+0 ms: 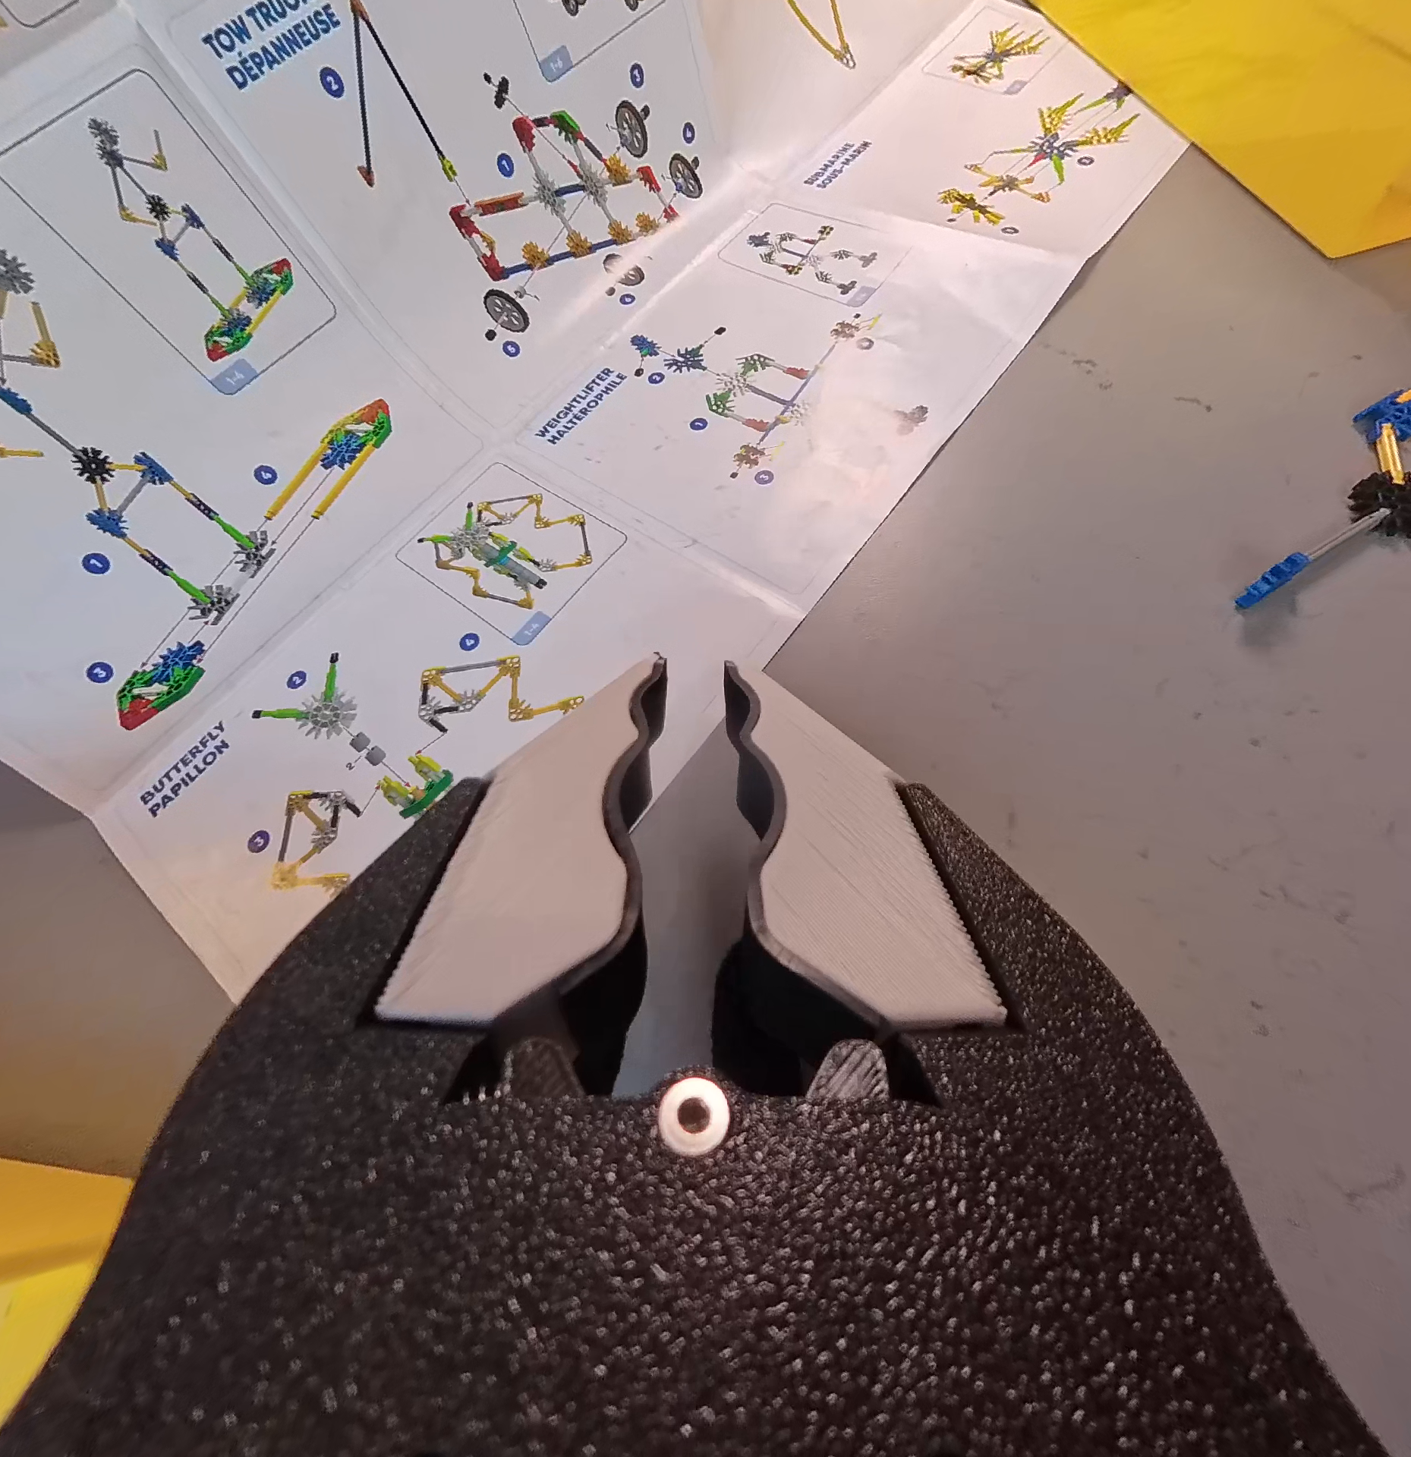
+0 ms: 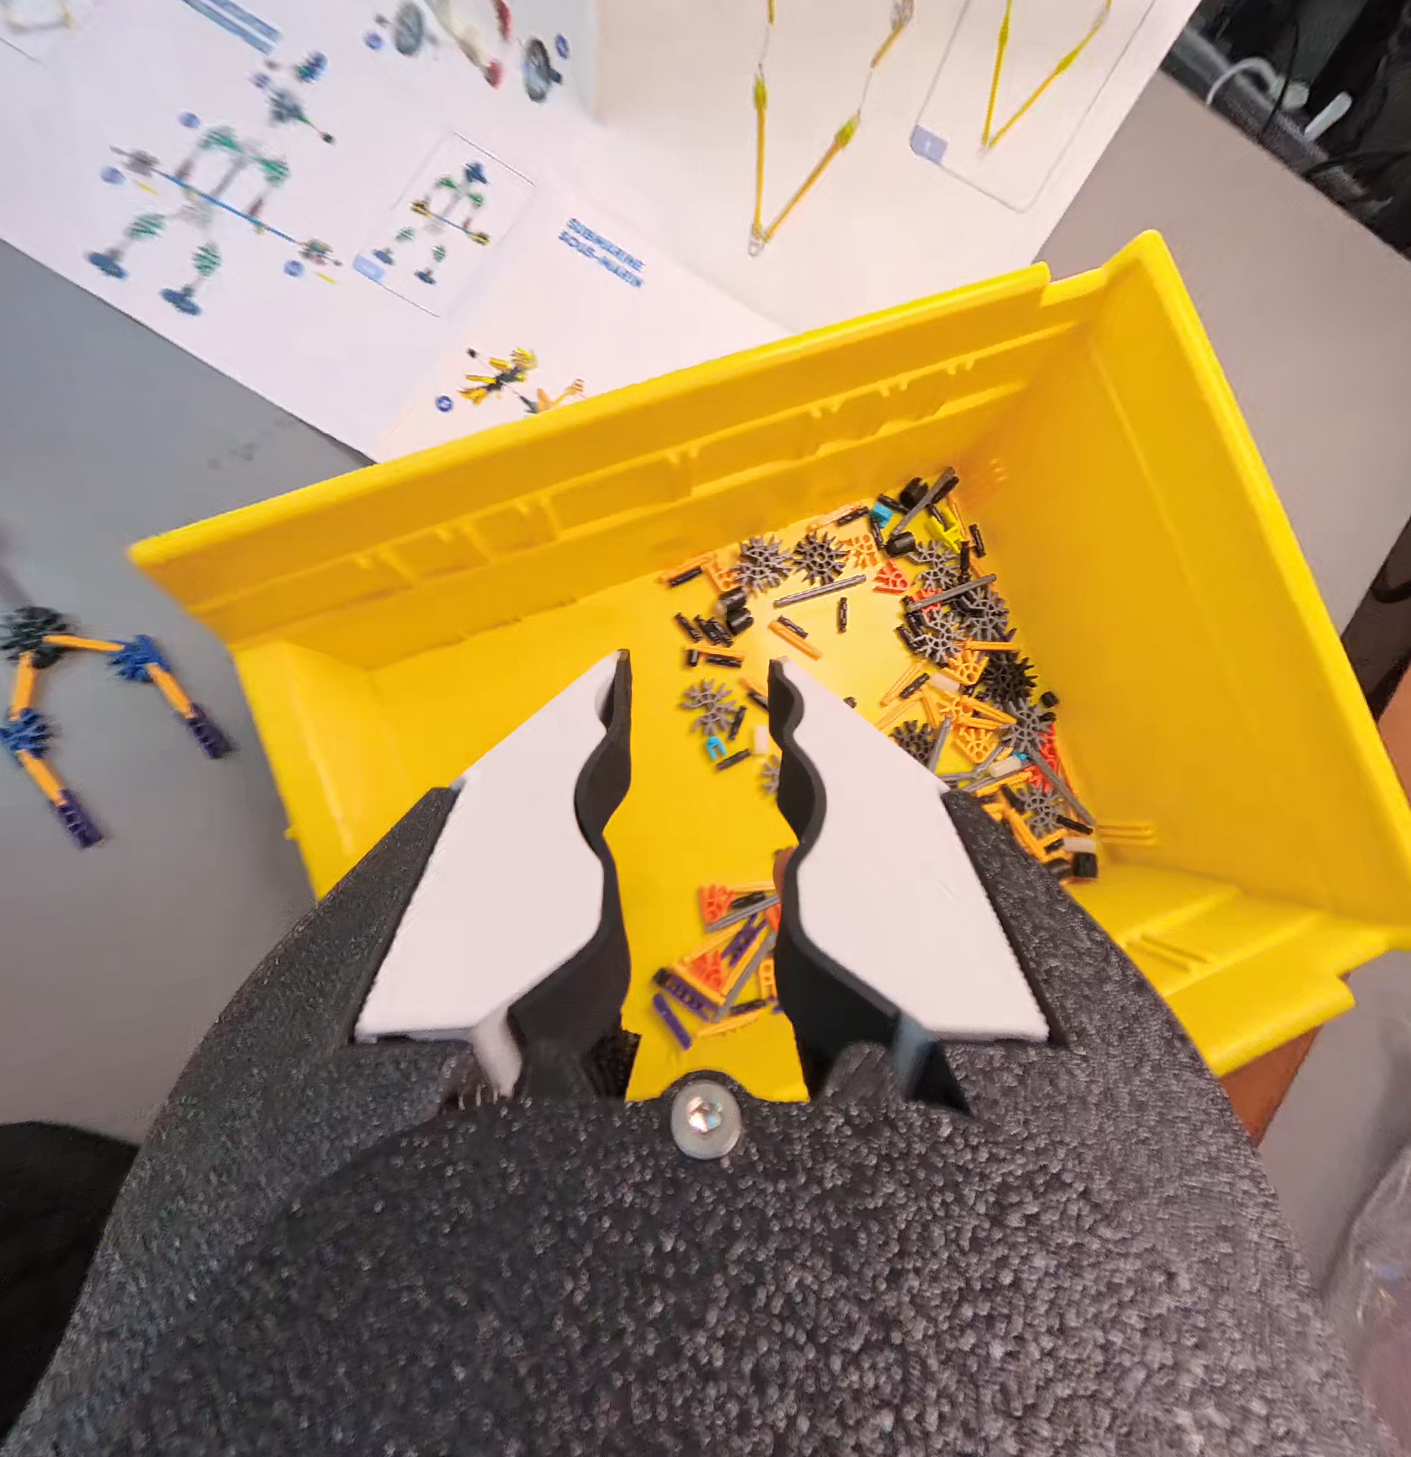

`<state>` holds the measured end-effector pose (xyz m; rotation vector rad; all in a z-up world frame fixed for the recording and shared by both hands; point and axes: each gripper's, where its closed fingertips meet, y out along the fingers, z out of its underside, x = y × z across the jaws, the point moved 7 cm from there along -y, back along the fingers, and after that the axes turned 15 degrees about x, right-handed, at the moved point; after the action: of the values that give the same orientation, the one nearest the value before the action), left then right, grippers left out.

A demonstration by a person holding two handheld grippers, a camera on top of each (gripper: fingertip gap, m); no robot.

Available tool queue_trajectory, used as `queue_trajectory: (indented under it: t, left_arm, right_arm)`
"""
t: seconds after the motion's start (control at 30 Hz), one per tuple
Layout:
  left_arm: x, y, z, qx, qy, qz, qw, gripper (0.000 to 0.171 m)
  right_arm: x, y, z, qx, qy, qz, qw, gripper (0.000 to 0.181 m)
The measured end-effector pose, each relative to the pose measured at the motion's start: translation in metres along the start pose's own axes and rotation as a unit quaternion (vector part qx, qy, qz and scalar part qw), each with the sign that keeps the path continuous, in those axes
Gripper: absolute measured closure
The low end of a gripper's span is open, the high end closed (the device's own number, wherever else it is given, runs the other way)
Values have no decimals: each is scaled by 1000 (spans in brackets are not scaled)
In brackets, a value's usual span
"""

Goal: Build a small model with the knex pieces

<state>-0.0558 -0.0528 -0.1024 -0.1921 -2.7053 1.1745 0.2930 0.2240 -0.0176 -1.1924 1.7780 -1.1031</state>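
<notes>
Right black-and-grey gripper (image 2: 698, 662) parted, empty, above open yellow plastic bin (image 2: 528, 512) holding loose small rods and toothed connectors (image 2: 946, 654). Left gripper (image 1: 692, 666) slightly parted, empty, over grey tabletop (image 1: 1080, 788) beside unfolded white instruction sheet (image 1: 418, 410). Farther, blue-and-yellow rod assembly (image 1: 1364, 504).

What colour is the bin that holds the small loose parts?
Yellow; the bin shows best in the right wrist view.
</notes>
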Motion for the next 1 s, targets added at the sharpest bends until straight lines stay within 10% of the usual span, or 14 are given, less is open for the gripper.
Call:
queue_trajectory:
  t: [0.43, 0.77, 1.0]
  left_arm:
    - [9, 1, 10, 15, -13, -8, 1000, 156]
    - [8, -5, 6, -8, -14, -3, 1000, 156]
    - [-14, -16, -6, -58, 40, 61, 996, 150]
  right_arm:
    - [-26, 104, -30, 127, 26, -20, 991, 162]
    - [-23, 40, -44, 27, 26, -1, 999, 162]
    - [147, -34, -47, -109, -163, -147, 969, 162]
